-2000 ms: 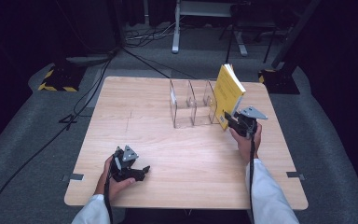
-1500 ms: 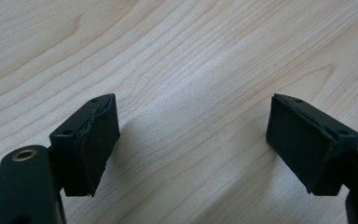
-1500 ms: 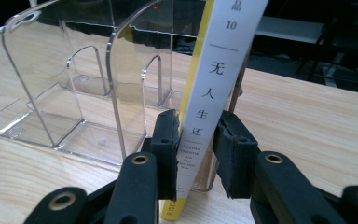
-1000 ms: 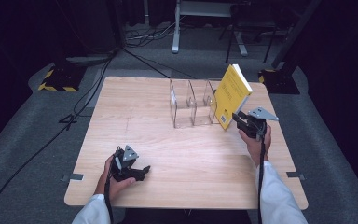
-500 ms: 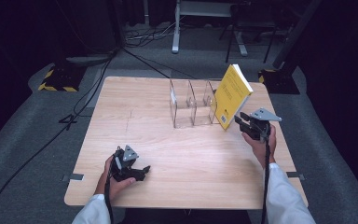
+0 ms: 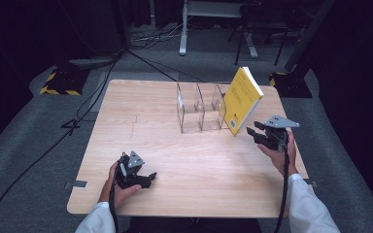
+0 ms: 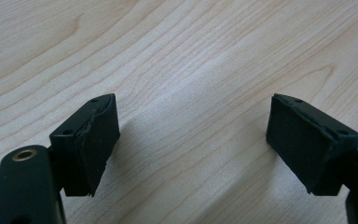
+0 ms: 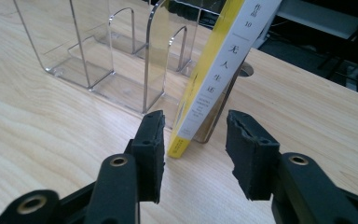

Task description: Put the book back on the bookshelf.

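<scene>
A yellow book [image 6: 243, 99] stands tilted at the right end of a clear acrylic book rack [image 6: 199, 109], its top leaning right. In the right gripper view its spine [image 8: 223, 70] rises beside the rack's [image 8: 98, 51] last divider. My right gripper [image 6: 253, 131] sits just right of the book's lower corner. Its jaws have just been opening; the corner lies in line with the gap [image 8: 193, 149] just past the tips, and the pads do not press it. My left gripper [image 6: 150, 177] rests on the table near the front left, open [image 7: 193, 140] over bare wood.
The wooden table [image 6: 199, 170] carries the rack and book at its back right. Its right edge runs close to my right hand. Cables and black-and-yellow blocks [image 6: 58, 82] lie on the grey floor beyond.
The right gripper let go of the book, opened its jaws and drew back to the right. The book stays leaning at the rack. The left gripper has not moved.
</scene>
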### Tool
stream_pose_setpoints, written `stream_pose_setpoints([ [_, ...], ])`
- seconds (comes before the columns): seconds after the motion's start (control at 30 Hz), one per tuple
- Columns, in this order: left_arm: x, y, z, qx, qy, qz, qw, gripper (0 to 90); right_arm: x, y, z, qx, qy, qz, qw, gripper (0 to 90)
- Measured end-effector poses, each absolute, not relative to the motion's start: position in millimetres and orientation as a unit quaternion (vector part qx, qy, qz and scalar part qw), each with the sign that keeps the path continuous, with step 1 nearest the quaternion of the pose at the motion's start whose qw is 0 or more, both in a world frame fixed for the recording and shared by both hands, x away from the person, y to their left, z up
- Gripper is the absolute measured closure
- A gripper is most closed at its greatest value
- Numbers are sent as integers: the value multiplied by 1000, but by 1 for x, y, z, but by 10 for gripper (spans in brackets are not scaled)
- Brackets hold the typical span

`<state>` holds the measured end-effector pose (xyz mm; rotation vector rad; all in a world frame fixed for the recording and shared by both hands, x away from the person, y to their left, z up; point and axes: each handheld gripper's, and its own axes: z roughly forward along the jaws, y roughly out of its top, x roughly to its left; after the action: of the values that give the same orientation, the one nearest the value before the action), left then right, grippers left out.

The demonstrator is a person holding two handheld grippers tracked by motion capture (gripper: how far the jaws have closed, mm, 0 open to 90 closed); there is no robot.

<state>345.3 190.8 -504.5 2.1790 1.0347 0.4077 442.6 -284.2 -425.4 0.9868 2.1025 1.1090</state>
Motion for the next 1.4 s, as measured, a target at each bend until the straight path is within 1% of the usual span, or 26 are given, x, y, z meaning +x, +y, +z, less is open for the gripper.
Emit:
stream_pose_setpoints([
  [0.07, 345, 191, -504, 837, 398, 157, 341, 179, 440, -285, -424, 362, 795, 405, 270, 537],
  [0.17, 345, 191, -504, 837, 398, 157, 341, 179, 434, -285, -423, 348, 808, 396, 264, 522],
  [0.43, 345, 191, -504, 837, 398, 157, 341, 179, 422, -289, -423, 330, 827, 383, 246, 445],
  [0.57, 345, 191, -505, 837, 398, 156, 341, 179, 417, -290, -423, 321, 829, 385, 249, 415],
  [0.6, 345, 191, -504, 838, 396, 158, 340, 179, 414, -291, -424, 314, 832, 388, 242, 392],
  [0.7, 345, 191, -505, 837, 398, 156, 341, 179, 411, -292, -425, 310, 836, 383, 241, 362],
  [1.07, 345, 191, -504, 837, 398, 157, 341, 179, 394, -296, -430, 287, 850, 374, 236, 310],
  [1.27, 345, 191, -505, 837, 398, 157, 341, 179, 385, -302, -437, 287, 854, 367, 233, 304],
  [1.4, 345, 191, -504, 838, 396, 158, 340, 179, 377, -307, -444, 285, 859, 353, 238, 305],
])
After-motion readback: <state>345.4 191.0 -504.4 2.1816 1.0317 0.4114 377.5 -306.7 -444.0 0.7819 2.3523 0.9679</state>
